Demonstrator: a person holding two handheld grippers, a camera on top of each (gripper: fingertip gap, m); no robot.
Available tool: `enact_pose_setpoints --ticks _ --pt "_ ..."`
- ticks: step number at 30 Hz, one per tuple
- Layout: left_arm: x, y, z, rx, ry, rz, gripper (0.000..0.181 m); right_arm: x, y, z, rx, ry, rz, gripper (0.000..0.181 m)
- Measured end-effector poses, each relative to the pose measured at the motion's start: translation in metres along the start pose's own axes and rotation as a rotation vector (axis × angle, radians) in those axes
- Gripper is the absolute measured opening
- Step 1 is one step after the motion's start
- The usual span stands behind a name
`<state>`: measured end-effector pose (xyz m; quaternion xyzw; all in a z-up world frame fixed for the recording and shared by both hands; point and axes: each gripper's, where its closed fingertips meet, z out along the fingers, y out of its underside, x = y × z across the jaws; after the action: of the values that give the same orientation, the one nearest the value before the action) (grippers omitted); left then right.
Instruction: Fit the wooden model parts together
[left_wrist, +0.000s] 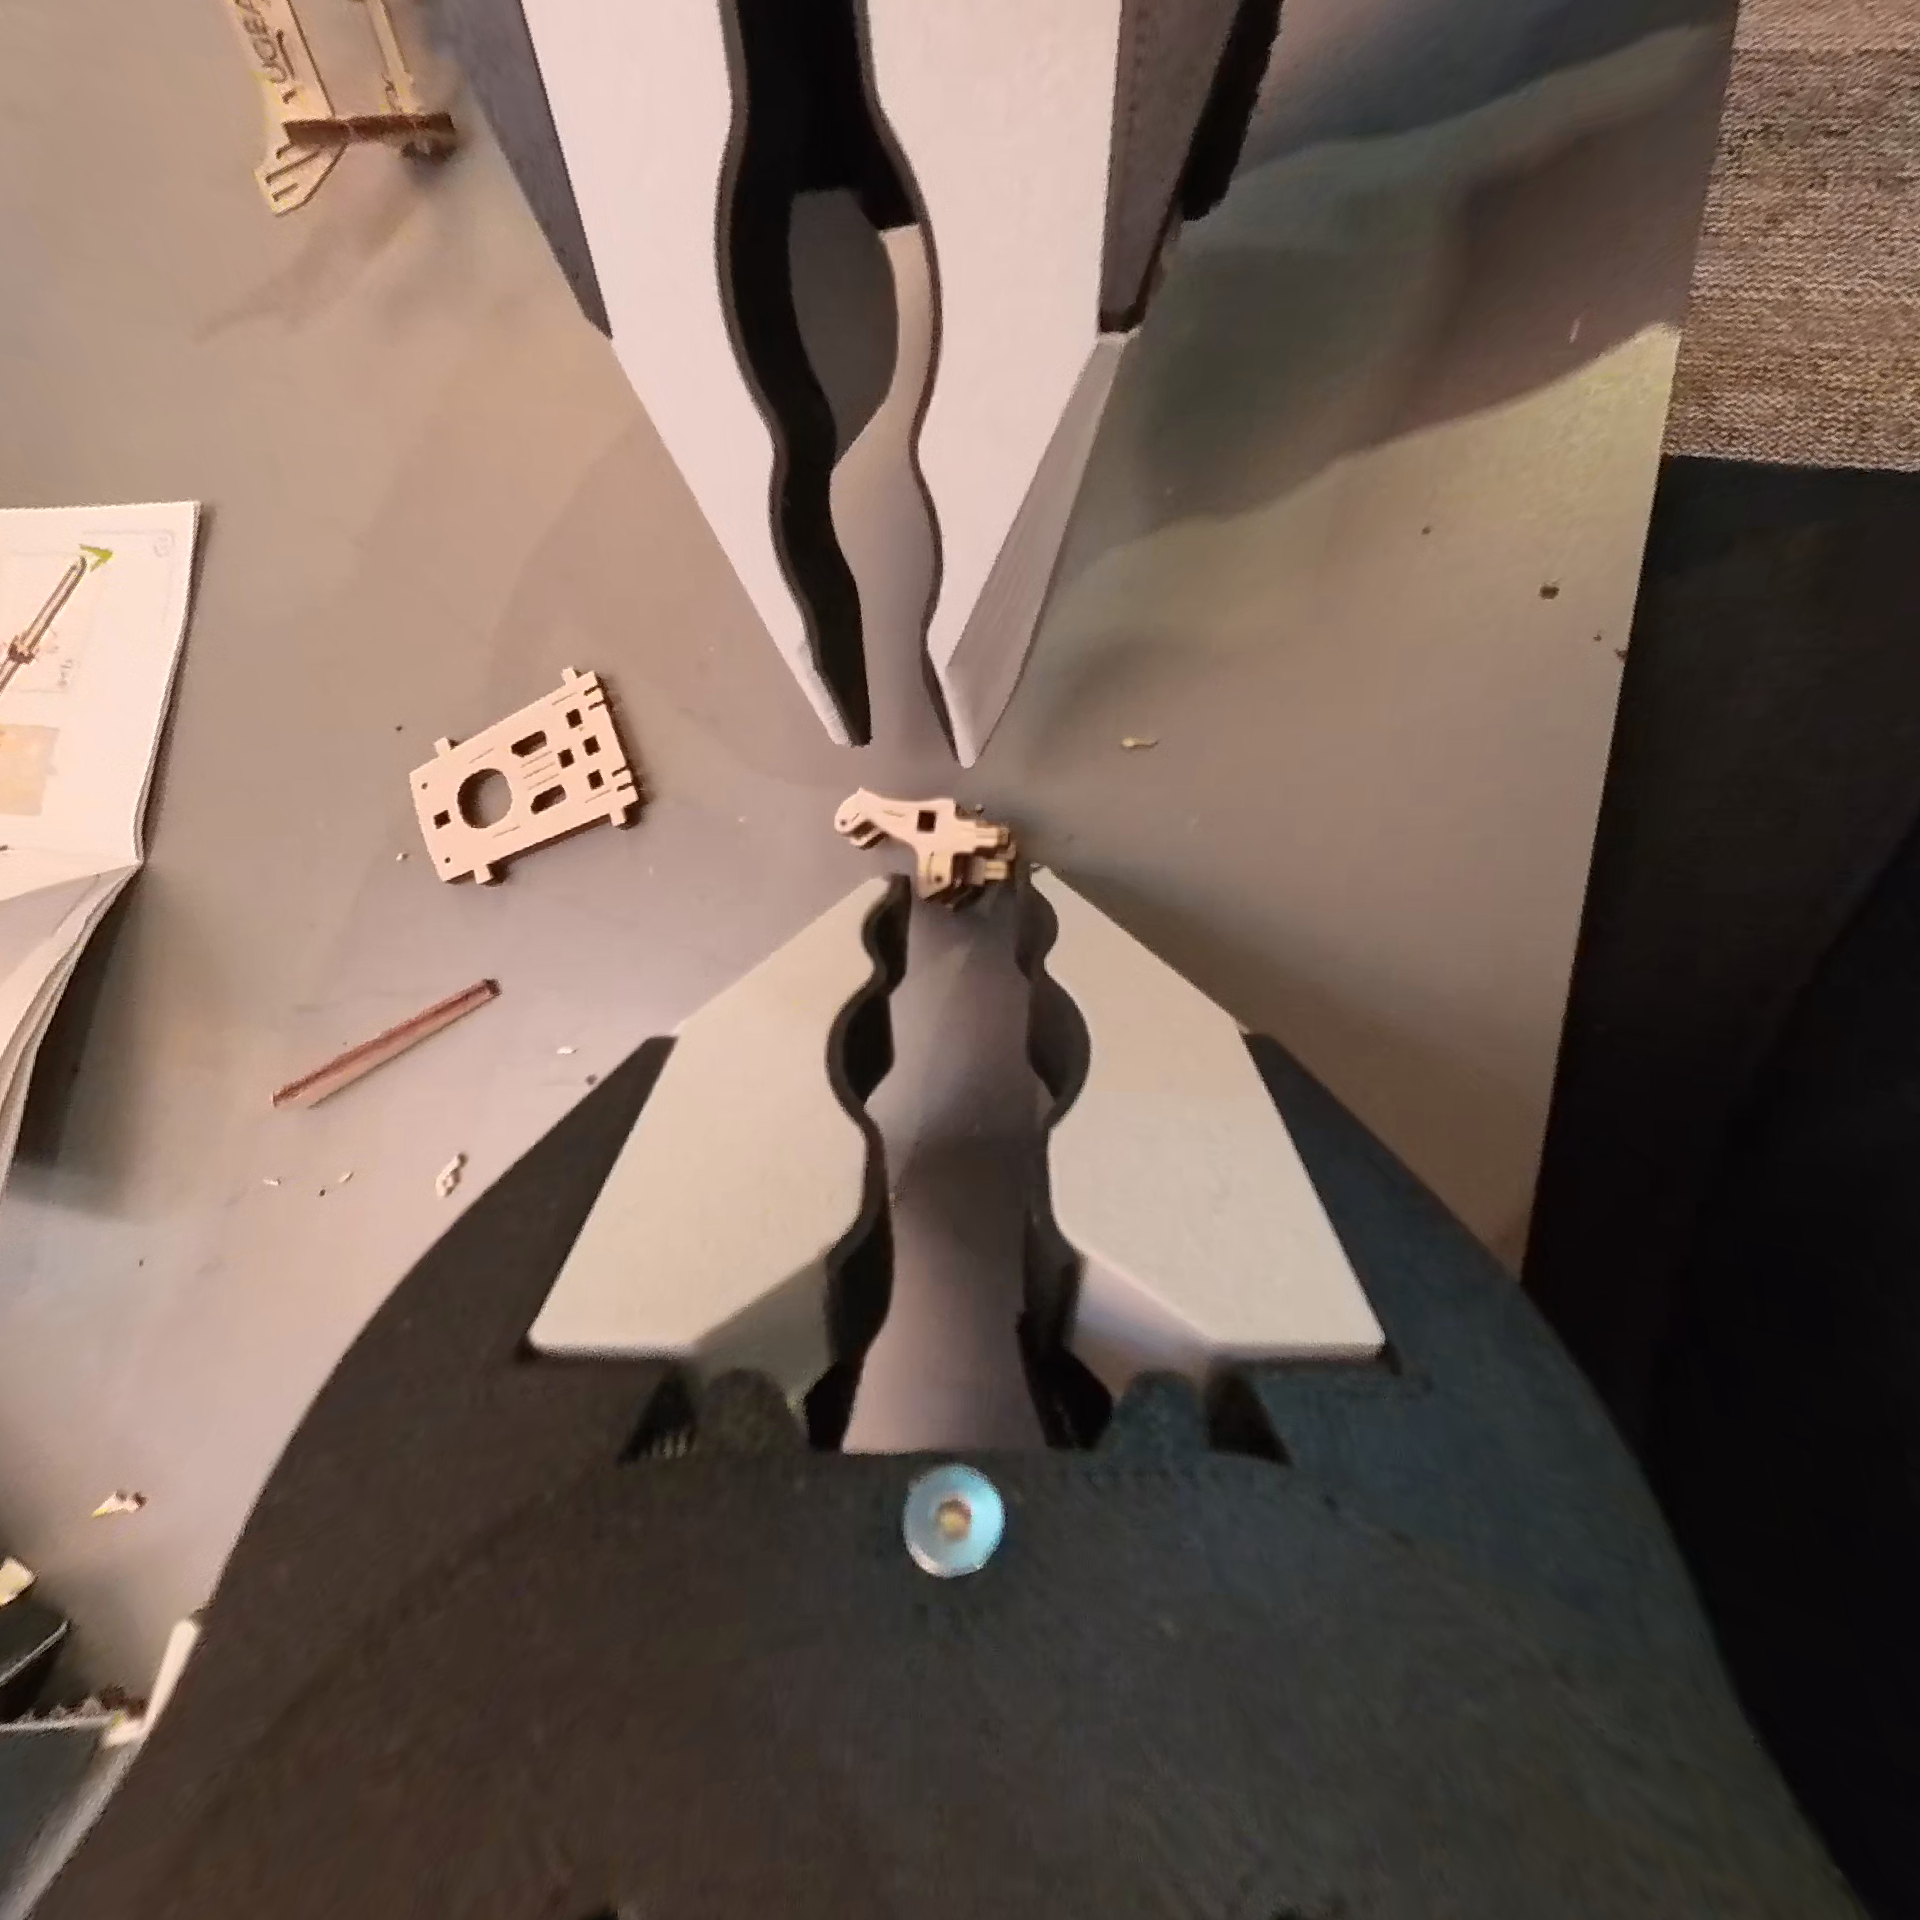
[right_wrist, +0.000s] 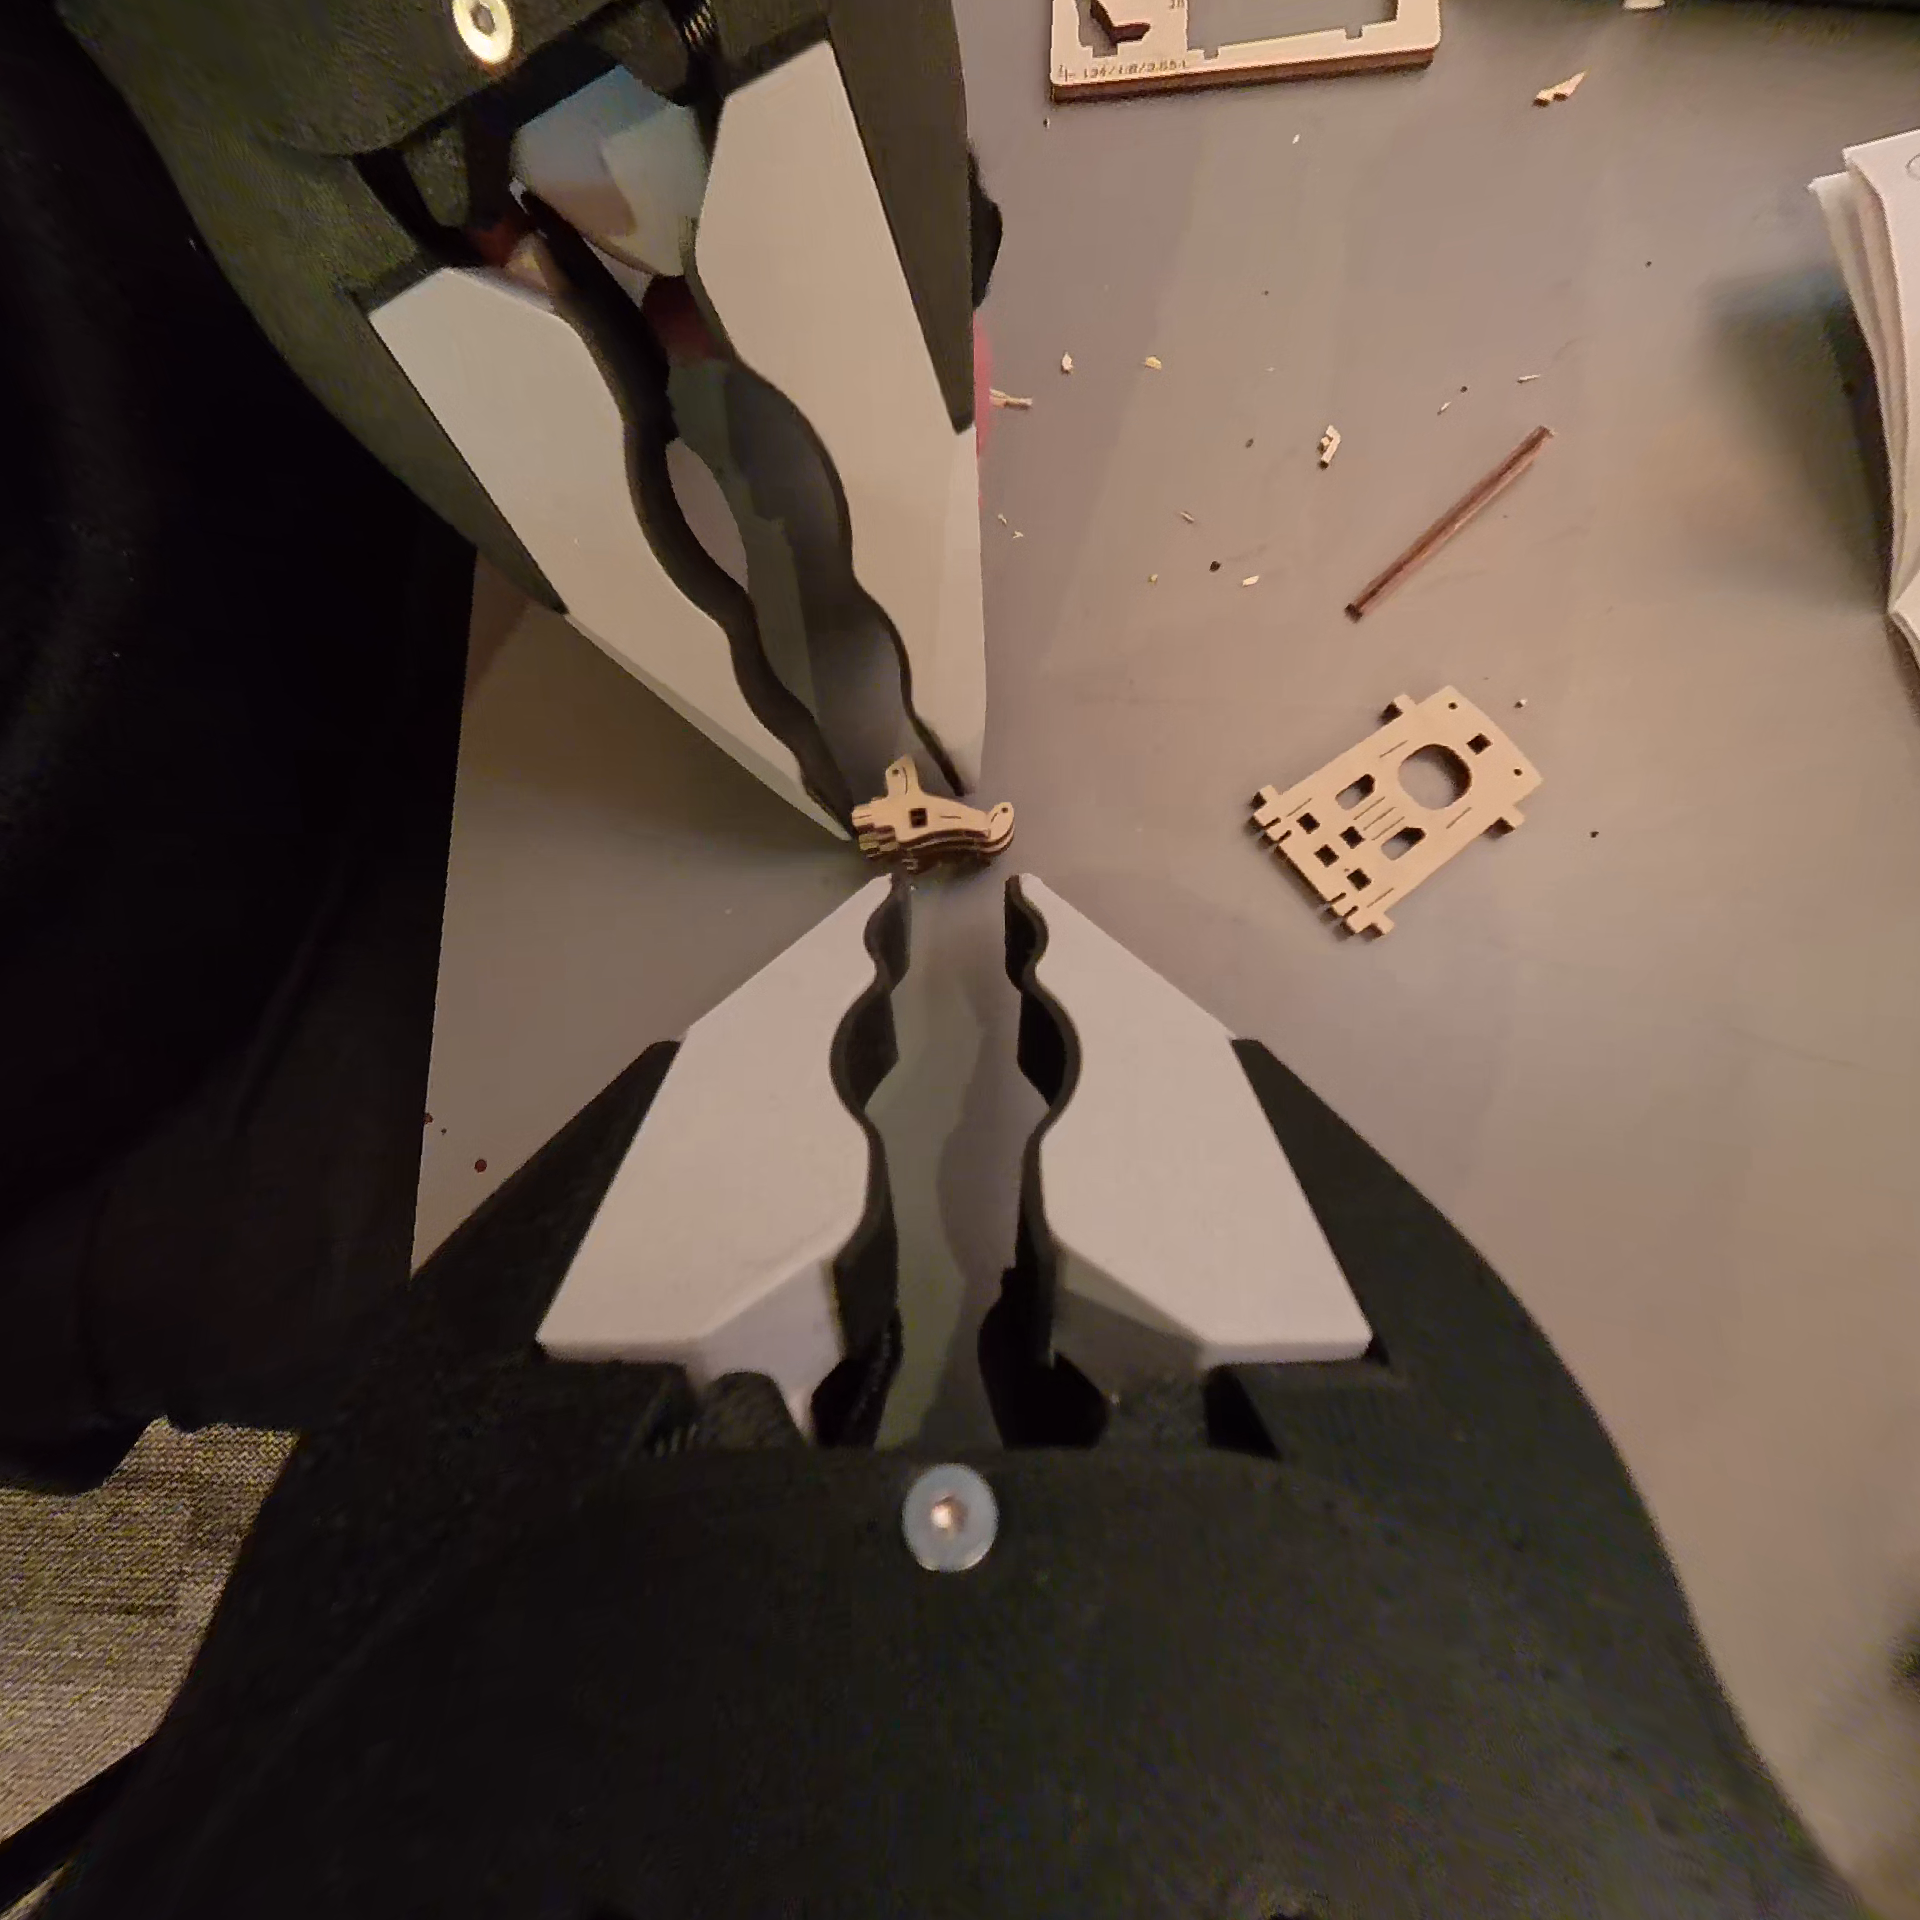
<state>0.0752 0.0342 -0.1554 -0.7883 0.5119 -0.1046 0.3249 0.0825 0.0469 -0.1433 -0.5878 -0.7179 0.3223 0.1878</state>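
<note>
Between the two claw tips, the little stacked wooden part (left_wrist: 930, 844) sits pinched by the left claw (left_wrist: 961, 883); right claw (right_wrist: 956, 881) hovers slightly open. Slotted plate (left_wrist: 525, 792) lies on the grey surface (left_wrist: 312, 364) at 9 o'clock.

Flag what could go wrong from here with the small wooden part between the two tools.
1. The left tool seems to pinch the layered wooden part only by one end, at its very tip; a push from the open right tool could twist it loose.
2. This happens near the edge of the table, so a dropped part might fall off.
</note>
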Motion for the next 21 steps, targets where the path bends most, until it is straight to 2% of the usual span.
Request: enact_pose_setpoints --ticks 2,10,17,20,21 --pt "0.001 -0.001 0.001 -0.003 -0.003 0.005 0.012 0.000 0.000 -0.001 0.006 0.002 0.006 0.016" --pt "0.000 -0.001 0.002 0.010 -0.013 0.003 0.012 -0.001 -0.001 -0.007 0.037 -0.001 0.049 0.015" --pt "-0.001 -0.004 0.001 0.055 -0.032 0.027 0.011 -0.001 0.000 -0.007 0.086 -0.077 0.290 0.024" --pt "-0.004 -0.005 -0.001 0.079 -0.053 0.042 0.011 -0.002 -0.007 -0.012 0.177 -0.103 0.346 0.009" --pt "-0.003 -0.005 -0.001 0.088 -0.051 0.043 0.011 0.000 -0.008 -0.014 0.198 -0.107 0.379 0.017"
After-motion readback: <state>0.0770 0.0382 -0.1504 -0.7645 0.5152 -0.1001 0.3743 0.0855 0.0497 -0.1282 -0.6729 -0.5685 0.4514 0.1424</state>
